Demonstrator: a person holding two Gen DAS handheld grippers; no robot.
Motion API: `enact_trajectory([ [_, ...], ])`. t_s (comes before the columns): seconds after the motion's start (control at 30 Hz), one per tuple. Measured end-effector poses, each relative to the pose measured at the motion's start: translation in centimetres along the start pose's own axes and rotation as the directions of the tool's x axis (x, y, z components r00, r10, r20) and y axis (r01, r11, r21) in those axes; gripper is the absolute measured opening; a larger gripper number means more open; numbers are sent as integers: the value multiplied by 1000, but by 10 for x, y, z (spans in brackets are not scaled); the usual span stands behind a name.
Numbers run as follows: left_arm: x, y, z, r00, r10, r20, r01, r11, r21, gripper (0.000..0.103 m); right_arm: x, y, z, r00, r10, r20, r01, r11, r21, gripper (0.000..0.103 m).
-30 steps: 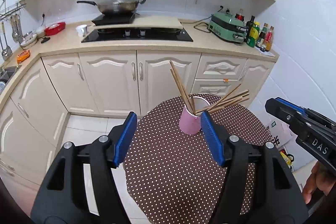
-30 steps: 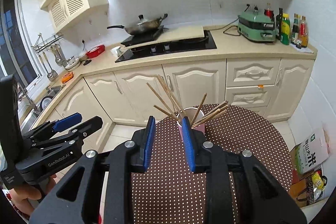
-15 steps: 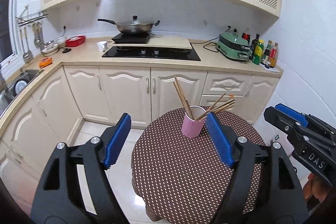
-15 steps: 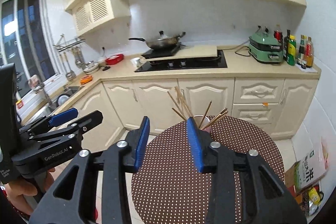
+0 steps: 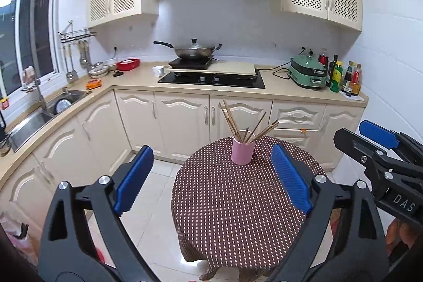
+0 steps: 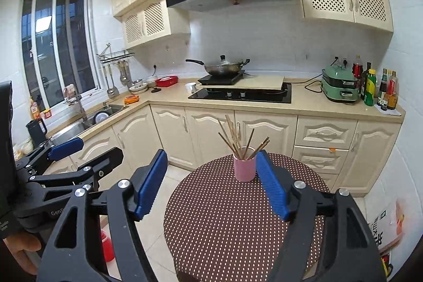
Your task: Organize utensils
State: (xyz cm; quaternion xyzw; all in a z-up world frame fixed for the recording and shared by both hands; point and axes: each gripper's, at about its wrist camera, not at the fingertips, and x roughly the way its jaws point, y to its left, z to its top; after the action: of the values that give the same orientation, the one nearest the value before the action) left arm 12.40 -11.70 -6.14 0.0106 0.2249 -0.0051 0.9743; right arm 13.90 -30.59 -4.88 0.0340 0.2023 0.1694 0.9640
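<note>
A pink cup stands upright at the far side of a round table with a brown dotted cloth. Several wooden chopsticks stand fanned out in it. The cup and chopsticks also show in the right wrist view. My left gripper is open and empty, held back above the table's near side. My right gripper is open and empty, also back from the cup. Each gripper shows at the edge of the other's view.
Cream kitchen cabinets and a counter run behind and to the left of the table. A hob with a wok, a green appliance, bottles and a sink are on the counter. A bag lies on the floor at right.
Both grippers have pulled back and up from the cup, so the table looks smaller and farther. The right gripper's jaws have opened wider.
</note>
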Motion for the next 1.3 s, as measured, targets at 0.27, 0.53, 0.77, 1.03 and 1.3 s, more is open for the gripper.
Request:
enact_trajectory([
  [0.27,-58,-10,-9,996,54,65,-52,998,-21,93,-39,4,-8,999,24,34,-23,999,-24,73],
  [0.53,-90,-17,-19,994,76,80,-76,997,-8,94,-66,11,-18,998,34,52,-33,999,-28,76],
  [0.77,-103,-15,-22,992,84,97,-84,996,-2,95,-75,14,-20,997,36,63,-34,999,-27,78],
  [1.03,-107,-18,-20,990,83,115,-83,997,2,95,-80,17,-21,997,26,78,-24,999,-29,79],
  [1.3,-108,-15,-18,989,81,123,-81,997,1,95,-83,21,-21,996,24,90,-21,999,-26,79],
])
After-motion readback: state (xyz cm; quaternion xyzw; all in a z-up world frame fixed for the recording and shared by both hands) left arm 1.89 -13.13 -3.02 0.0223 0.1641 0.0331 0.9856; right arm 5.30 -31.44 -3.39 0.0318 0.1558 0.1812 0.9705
